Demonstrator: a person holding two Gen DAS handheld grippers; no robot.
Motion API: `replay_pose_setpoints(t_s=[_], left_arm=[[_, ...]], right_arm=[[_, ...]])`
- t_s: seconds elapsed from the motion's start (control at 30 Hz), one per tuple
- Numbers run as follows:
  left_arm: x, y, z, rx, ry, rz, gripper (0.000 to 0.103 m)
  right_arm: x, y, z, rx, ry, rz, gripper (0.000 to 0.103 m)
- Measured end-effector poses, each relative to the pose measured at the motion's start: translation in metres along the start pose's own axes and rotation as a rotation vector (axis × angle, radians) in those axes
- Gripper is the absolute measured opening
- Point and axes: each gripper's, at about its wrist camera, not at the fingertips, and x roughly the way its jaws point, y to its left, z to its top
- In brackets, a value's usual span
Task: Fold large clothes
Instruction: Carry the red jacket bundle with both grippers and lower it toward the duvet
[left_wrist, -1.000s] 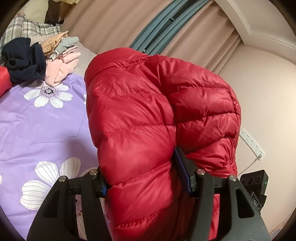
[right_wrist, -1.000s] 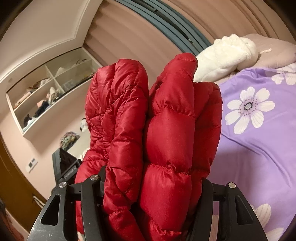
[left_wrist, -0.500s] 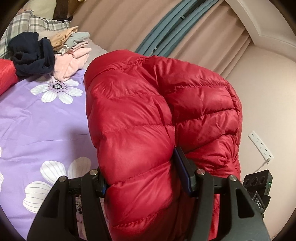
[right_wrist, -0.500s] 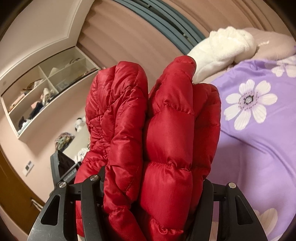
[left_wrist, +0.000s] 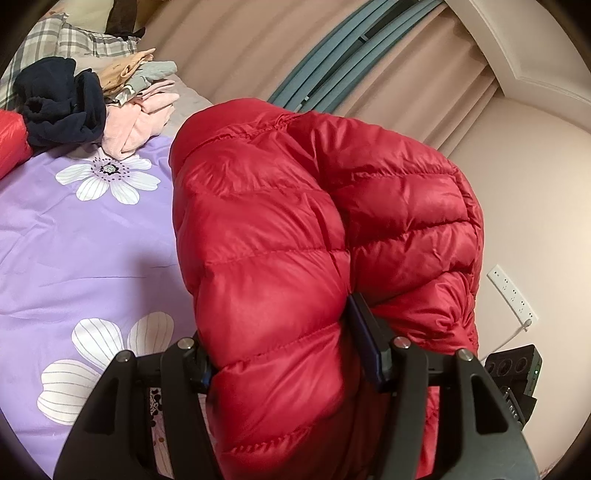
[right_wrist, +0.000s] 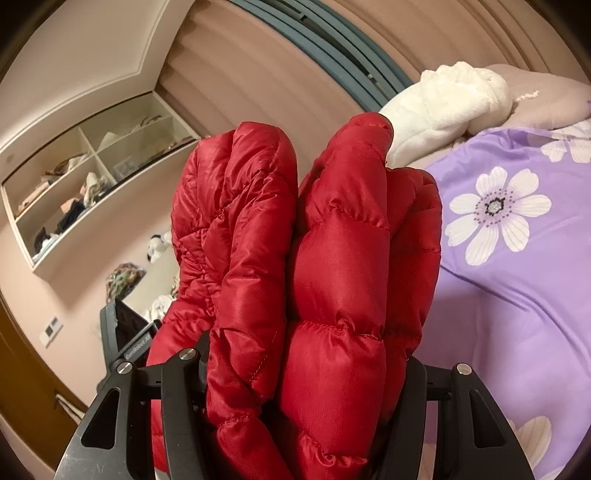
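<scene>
The bed (left_wrist: 66, 236), covered in a purple sheet printed with white flowers, fills the lower left of the left wrist view and the right side of the right wrist view. Compared with a second ago, more of its far end shows in the left view: the pile of dark, pink and tan clothes (left_wrist: 92, 107) sits further in from the frame edge, and the white fleece bundle (right_wrist: 443, 107) has slid up and right in the right view. Both cameras have drifted slightly, but the grips themselves look the same. That suggests a carrying or positioning pause, with the fold on the bed not yet laid down.

The red down jacket (left_wrist: 314, 229) is held off the sheet, in the air in front of both cameras. In the left view it billows up and forward from the left hand-held gripper (left_wrist: 291, 350), draping over to the right toward the wall. The gripper is clamped on a thick quilted section, with the right pad pressed into the padding.

In the right view the jacket (right_wrist: 332, 258) rises as two puffy bunched layers side by side. The right hand-held gripper (right_wrist: 306, 373) is clamped on both layers together, its jaws held fairly wide by the bulk.
</scene>
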Motion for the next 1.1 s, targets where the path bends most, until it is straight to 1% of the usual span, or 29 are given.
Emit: replay_pose_setpoints(t_s=[0.57,1.1], left_arm=[[0.013,0.009,0.000,-0.023,0.039,0.005,0.059],[0.013,0.008,-0.001,-0.021,0.038,0.004,0.059]], right_arm=[[0.006,0.003,0.000,0.021,0.019,-0.034,0.059],[0.008,0.004,0.000,0.021,0.020,-0.040,0.059]])
